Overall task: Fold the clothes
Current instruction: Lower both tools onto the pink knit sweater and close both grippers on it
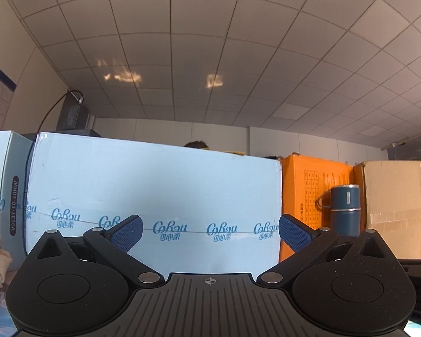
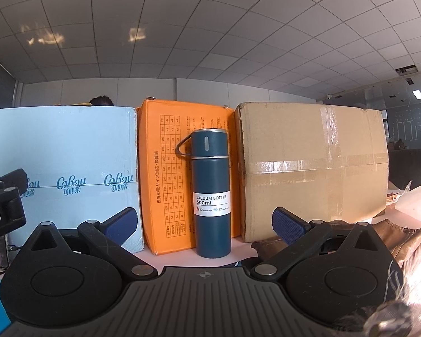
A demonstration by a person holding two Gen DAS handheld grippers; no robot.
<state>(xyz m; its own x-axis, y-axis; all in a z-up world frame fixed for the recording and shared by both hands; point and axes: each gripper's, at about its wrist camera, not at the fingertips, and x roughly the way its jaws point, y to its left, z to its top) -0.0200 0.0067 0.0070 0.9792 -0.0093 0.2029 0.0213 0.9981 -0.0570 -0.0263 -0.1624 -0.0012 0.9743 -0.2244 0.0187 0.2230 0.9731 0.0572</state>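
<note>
Right wrist: 3 boxes (image 2: 311, 168), bottle (image 2: 212, 193) on white tabletop (image 2: 247, 248).

Both cameras sit low, near table height, looking level along their fingers toward a far row of boxes, with much ceiling above. The left wrist view faces the pale blue box (image 1: 154, 196) squarely and close; the orange box (image 1: 314, 196), flask (image 1: 345, 210) and brown box (image 1: 398, 207) fall at its right. The right wrist view stands further right, facing the flask (image 2: 212, 193) head-on, the orange box (image 2: 165, 174) behind it, the brown box (image 2: 311, 168) right, the blue box (image 2: 61, 174) left. Both views share all four.
</note>
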